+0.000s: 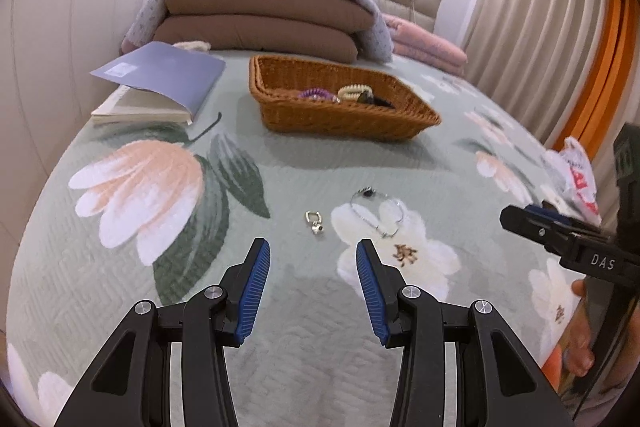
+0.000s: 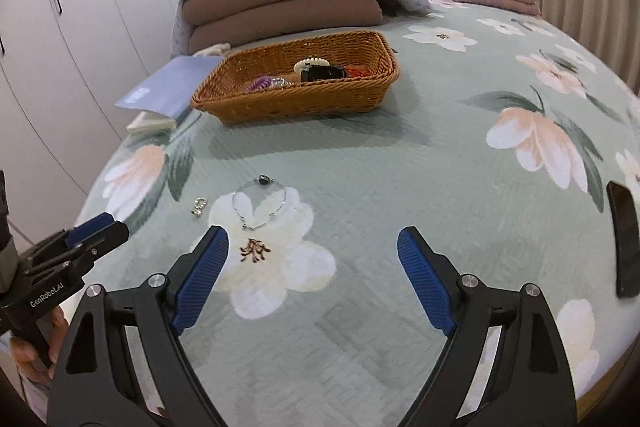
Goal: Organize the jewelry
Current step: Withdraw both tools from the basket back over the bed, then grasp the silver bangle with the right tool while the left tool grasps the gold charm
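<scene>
My left claw (image 1: 313, 261) stands partly spread, nothing between the pads, hovering over the quilt (image 1: 280, 347) and aimed down at it. Just ahead of its tips lies the charm (image 1: 314, 221), a small silver piece, apart from the pads. My right claw (image 2: 313, 249) is spread wide, also empty; no earlier view to say more. Its left pad sits just short of the bracelet (image 2: 260, 203), a thin silver loop with a dark bead at the far side, lying on a white printed flower. Charm and bracelet lie near each other, not touching.

Further out: basket (image 2: 304, 103), wicker, mid-bed, already holding hair ties, a cream coil and dark pieces. Book (image 1: 160, 87) lies left of the basket. Phone (image 2: 624, 239) at the right edge of the bed.

Step, as I judge it: pick-up phase, two loose pieces left on the quilt, both claws lined up for a grab. Next move needs a low approach, pads straddling the thin metal and pinching against soft fabric; the quilt may bunch, the bracelet may slip. Then carry to the basket.
</scene>
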The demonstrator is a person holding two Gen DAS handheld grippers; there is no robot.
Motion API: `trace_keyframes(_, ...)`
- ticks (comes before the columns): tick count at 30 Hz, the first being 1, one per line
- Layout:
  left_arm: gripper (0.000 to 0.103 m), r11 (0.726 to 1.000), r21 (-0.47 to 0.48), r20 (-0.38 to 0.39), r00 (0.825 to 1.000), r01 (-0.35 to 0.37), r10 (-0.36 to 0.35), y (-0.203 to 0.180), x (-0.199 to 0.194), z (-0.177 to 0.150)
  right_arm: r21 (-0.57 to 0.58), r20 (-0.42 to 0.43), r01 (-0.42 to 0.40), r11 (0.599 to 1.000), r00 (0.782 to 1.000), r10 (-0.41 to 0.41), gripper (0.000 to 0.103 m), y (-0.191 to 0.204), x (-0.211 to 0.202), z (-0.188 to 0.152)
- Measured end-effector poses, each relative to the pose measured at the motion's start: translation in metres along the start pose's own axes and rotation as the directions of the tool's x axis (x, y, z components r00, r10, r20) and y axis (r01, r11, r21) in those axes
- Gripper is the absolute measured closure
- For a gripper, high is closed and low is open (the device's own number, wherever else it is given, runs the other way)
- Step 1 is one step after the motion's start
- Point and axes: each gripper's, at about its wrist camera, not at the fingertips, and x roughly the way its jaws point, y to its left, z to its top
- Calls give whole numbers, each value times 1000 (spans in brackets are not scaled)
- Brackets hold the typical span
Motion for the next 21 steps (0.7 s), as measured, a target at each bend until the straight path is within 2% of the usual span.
trace_keyframes(3,57,1000,16,-29,1000,-7,7,0,11,0,-51,-10,87,995,996,-88,16,7,12,5)
trace_keyframes(4,57,1000,21,-41,999,-6,7,0,16,1,-73,-8,151,986,988,-152,16,10,16,6)
trace_keyframes(6,57,999,36,-70,998,-4,7,-1,25,1,-104,0,204,973,979,-206,16,13,23,8)
trace_keyframes(8,57,999,53,-93,996,-8,13,-3,36,3,-109,-11,173,979,984,-176,16,12,32,11)
trace_keyframes(10,57,998,68,-111,994,-6,14,-5,46,5,-78,-29,83,993,996,-86,16,6,39,15)
trace_keyframes(12,57,998,68,-126,992,1,7,-5,55,8,-42,-50,19,999,999,-21,16,2,49,22)
trace_keyframes(17,57,998,65,-177,984,-4,15,-3,81,15,-78,-117,11,997,993,-20,15,7,77,36)
trace_keyframes(21,57,997,74,-179,984,-8,21,-5,89,17,-117,-136,3,993,991,-19,15,16,97,39)
